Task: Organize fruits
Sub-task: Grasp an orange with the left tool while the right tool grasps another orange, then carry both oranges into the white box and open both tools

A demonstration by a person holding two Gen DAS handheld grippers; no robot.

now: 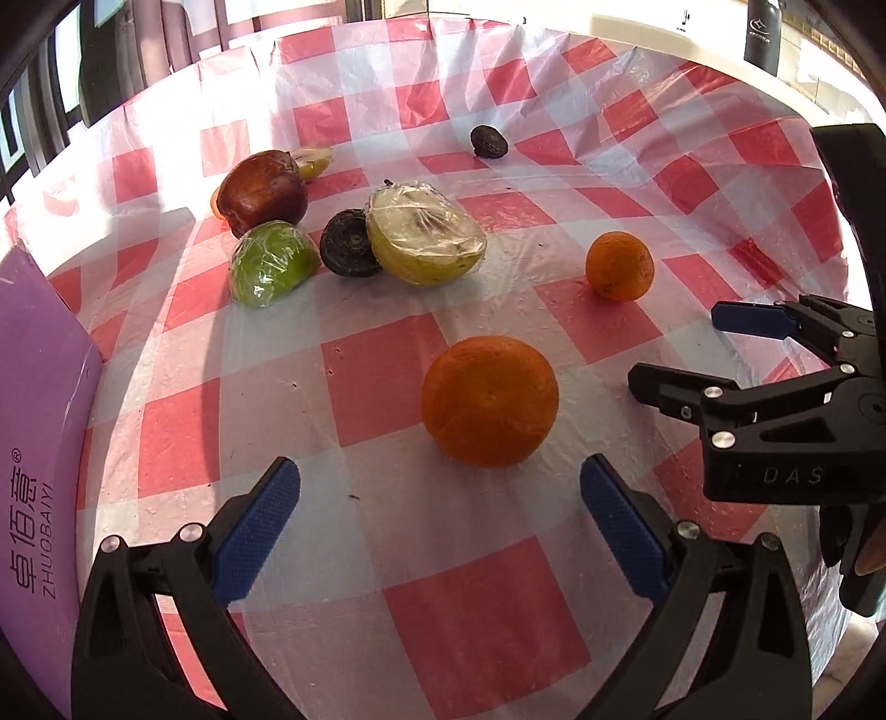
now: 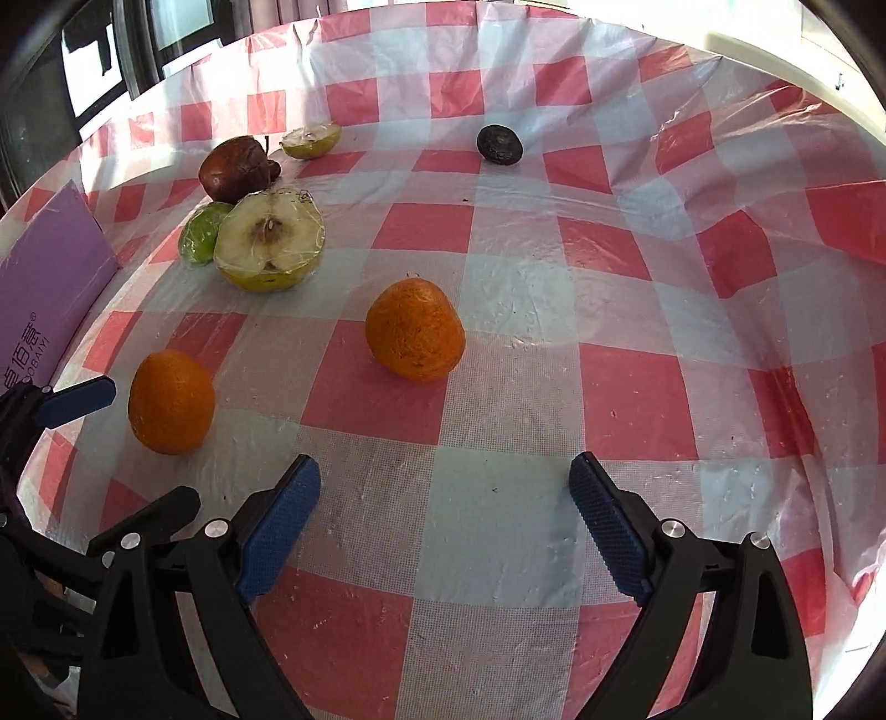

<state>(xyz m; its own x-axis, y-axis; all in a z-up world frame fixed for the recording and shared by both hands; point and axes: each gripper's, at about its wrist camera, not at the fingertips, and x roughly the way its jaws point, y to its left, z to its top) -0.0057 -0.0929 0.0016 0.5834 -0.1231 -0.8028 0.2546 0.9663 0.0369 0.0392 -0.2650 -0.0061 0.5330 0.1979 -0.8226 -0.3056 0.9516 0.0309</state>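
Two oranges lie on the checked cloth: a near one [image 1: 490,401] just ahead of my open, empty left gripper [image 1: 440,493], and a smaller one [image 1: 619,266] farther right. In the right wrist view they show as the left orange [image 2: 171,401] and the middle orange [image 2: 414,337], which lies ahead of my open, empty right gripper [image 2: 446,495]. A cluster holds a dark red apple [image 1: 263,191], a wrapped green piece [image 1: 271,263], a dark round fruit [image 1: 350,250] and a wrapped halved apple [image 1: 426,235]. Another dark fruit [image 1: 489,142] lies alone at the back. My right gripper also shows in the left wrist view [image 1: 678,349].
A purple box [image 1: 39,437] stands at the left edge. A small wrapped fruit half [image 2: 310,140] lies behind the red apple. A dark bottle [image 1: 764,33] stands at the far right beyond the cloth. The red-and-white cloth [image 2: 498,310] has wrinkles at the right.
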